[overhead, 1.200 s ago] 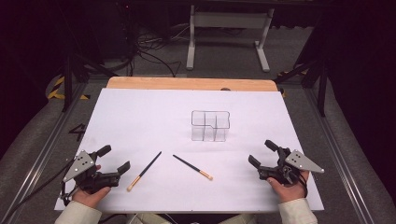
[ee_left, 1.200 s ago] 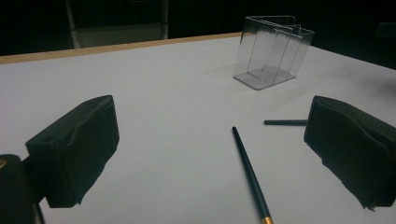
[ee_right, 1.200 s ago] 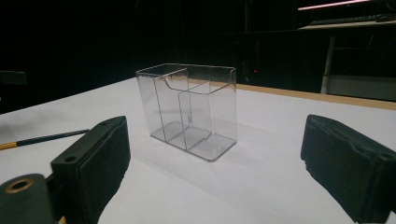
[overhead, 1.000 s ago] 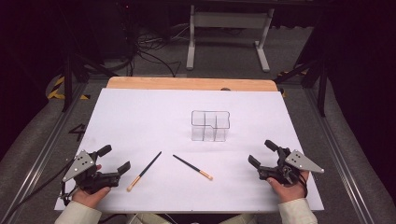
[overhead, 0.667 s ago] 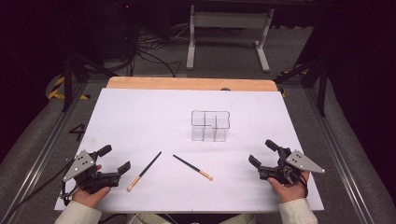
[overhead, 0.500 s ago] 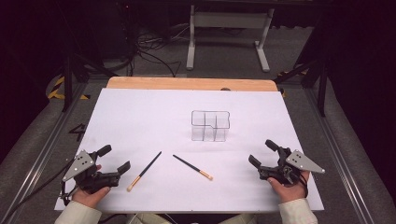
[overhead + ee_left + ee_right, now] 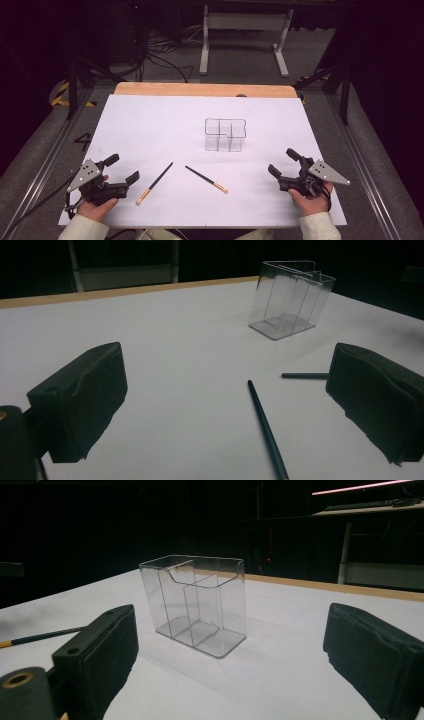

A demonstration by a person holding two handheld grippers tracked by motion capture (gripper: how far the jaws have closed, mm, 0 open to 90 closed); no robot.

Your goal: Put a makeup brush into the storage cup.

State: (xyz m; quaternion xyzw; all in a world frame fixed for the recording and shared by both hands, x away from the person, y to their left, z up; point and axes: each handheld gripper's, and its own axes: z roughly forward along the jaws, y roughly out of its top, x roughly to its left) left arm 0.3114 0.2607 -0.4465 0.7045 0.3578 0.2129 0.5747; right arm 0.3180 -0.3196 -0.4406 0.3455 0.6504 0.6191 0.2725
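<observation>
1. Leftmost, the left gripper rests at the near left corner of the white table, held from below by the person's left hand. Its jaws stand wide apart and released, with nothing between them; in the left gripper view bare table shows in the gap.
2. Just right of it lies the left brush, a thin dark stick with a pale wooden end pointing near and left. It lies flat on the table, close to that gripper's jaw but not touching it.
3. Next comes the right brush, also flat, its pale end pointing near and right. The two brushes' dark far ends lie near each other, apart, forming an open V.
4. Farther back, right of centre, stands the clear organizer, upright, its inner walls dividing it into compartments. It is well apart from both brushes and both grippers.
5. Rightmost, the right gripper sits at the near right of the table in the person's right hand. Its jaws are spread wide and grasp nothing; the right gripper view looks between them at the organizer beyond.
</observation>
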